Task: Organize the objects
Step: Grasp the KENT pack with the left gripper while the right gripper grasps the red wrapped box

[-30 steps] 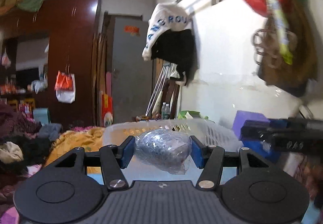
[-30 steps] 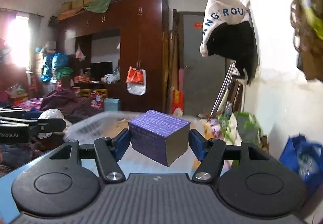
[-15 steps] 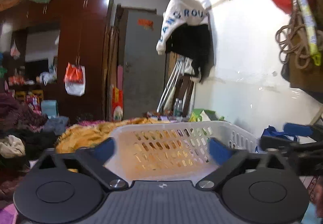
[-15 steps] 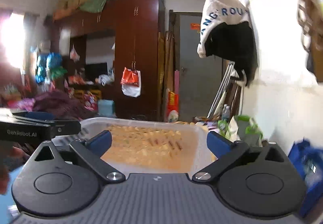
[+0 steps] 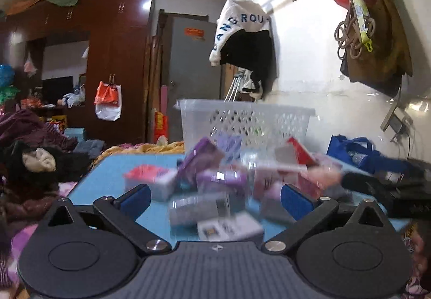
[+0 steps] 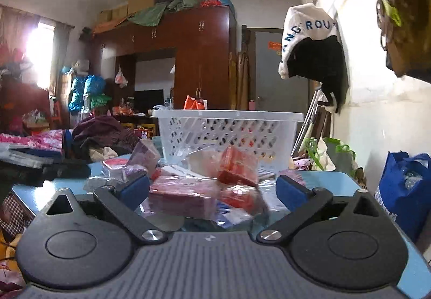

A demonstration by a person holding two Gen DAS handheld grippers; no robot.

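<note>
**Spotter:** Boxes and packets [image 5: 215,185] lie heaped on the blue table [image 5: 107,177] right in front of you, blurred in the left wrist view. Your left gripper [image 5: 214,198] has its jaws spread wide, and nothing sits between the blue pads [image 5: 134,198].

**Operator:** And my other hand?

**Spotter:** Your right gripper [image 6: 212,189] is spread wide too, with its jaws closing a little right now. You hold nothing there: the flat red packet [image 6: 183,198] and the small red box [image 6: 237,167] lie on the pile beyond the pads, not touching them.

**Operator:** Where is the basket?

**Spotter:** The white perforated basket [image 5: 245,123] stands at the far edge of the table, behind the heap. In the right wrist view the same basket [image 6: 229,134] rises just beyond the red box. You cannot see inside it from this low angle.

**Operator:** Anything else near you?

**Spotter:** A purple box [image 5: 199,161] leans tilted at the heap's far left, and a white box [image 5: 229,227] lies nearest your left gripper. Your right gripper's dark body shows at the right edge of the left view, beside a blue bag [image 5: 353,150]. A white and black jacket [image 6: 312,51] hangs on the wall to the right.
</note>
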